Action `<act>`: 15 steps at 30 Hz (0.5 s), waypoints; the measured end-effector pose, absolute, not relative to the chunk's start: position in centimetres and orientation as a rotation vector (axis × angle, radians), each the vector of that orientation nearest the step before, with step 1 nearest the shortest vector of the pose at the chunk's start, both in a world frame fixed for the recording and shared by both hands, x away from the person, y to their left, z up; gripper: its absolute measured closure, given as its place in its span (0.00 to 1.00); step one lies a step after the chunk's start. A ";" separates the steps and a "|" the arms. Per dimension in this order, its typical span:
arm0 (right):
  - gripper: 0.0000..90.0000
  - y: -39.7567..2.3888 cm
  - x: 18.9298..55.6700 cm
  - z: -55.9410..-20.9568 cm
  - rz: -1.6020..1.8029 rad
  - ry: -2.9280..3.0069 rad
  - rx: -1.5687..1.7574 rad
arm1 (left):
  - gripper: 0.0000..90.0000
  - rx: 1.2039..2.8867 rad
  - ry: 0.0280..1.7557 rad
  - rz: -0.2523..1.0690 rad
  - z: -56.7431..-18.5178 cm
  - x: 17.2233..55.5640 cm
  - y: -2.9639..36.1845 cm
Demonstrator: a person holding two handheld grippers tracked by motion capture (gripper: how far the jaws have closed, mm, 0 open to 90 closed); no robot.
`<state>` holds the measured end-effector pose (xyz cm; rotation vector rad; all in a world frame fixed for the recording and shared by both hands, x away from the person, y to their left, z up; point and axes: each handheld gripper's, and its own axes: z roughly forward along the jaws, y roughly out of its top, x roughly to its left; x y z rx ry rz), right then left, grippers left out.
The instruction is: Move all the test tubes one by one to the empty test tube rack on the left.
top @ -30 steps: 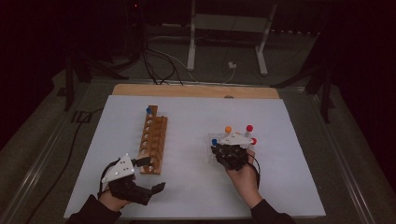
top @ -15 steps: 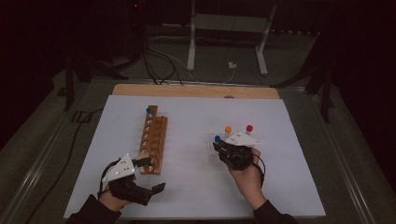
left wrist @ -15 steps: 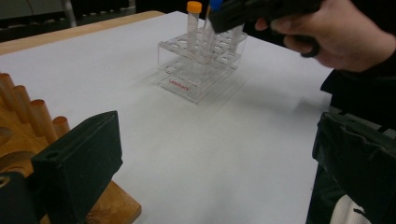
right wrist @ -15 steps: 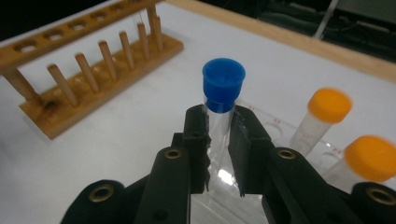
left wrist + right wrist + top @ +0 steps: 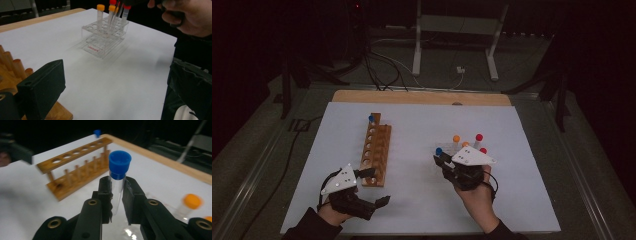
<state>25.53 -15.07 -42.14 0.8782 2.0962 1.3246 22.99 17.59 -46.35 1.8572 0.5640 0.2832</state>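
Observation:
My right gripper (image 5: 116, 195) is shut on a clear test tube with a blue cap (image 5: 119, 163), gripping the glass just below the cap. In the high view the same right gripper (image 5: 443, 160) holds the blue-capped tube (image 5: 439, 150) at the near left side of a clear plastic rack (image 5: 105, 37). That rack holds orange-capped (image 5: 456, 139) and red-capped tubes (image 5: 479, 137). A wooden rack (image 5: 376, 149) lies left of centre, with one blue-capped tube (image 5: 371, 119) at its far end. My left gripper (image 5: 374, 187) stands open at the wooden rack's near end, nothing between its jaws.
White paper (image 5: 412, 210) covers the table, and a wooden strip (image 5: 422, 97) runs along its far edge. Cables and a metal stand (image 5: 457, 40) lie on the floor beyond. A broad bare stretch of paper separates the two racks.
My right gripper has risen a little and drawn slightly toward the person, keeping the blue-capped tube in its jaws. The left gripper has stayed where it was.

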 end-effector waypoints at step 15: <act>0.85 -12.4 24.6 -44.9 1.298 2.320 0.799 | 0.05 1.835 0.540 0.262 -45.0 23.5 16.3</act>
